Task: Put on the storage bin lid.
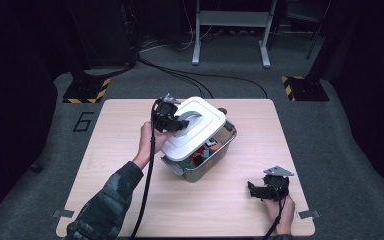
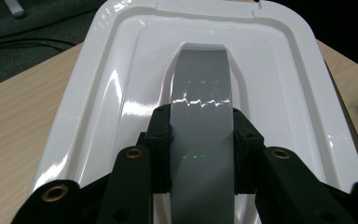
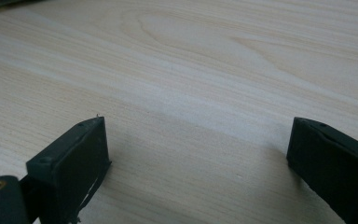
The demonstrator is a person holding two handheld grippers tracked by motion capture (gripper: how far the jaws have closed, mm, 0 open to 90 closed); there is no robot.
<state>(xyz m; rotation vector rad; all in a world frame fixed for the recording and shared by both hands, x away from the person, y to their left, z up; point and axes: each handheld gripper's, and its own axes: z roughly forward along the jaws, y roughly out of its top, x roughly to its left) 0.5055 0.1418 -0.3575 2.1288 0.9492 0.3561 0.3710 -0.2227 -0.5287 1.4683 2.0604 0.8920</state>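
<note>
White lid (image 1: 195,127) with a grey handle (image 2: 204,126) sits tilted over the grey bin (image 1: 215,160), covering its far left part while the near right part stays uncovered, with colourful items (image 1: 205,151) showing inside. Gripping that grey handle is the left hand-held gripper (image 1: 172,120); in the left gripper view its two black jaws press against the handle's two sides, clamped on it. Bin and lid stand near the middle of the light wooden counter (image 1: 130,115), slightly toward its far side. Holding the left hand-held gripper is the person's left hand (image 1: 147,142), its camouflage-patterned sleeve (image 1: 107,200) coming in from the near edge. Well apart from the bin, the right hand-held gripper (image 1: 260,190) sits low over the near right part of the counter, held by the right hand (image 1: 280,210); its jaws stand wide apart, with bare wood between them in the right gripper view.
</note>
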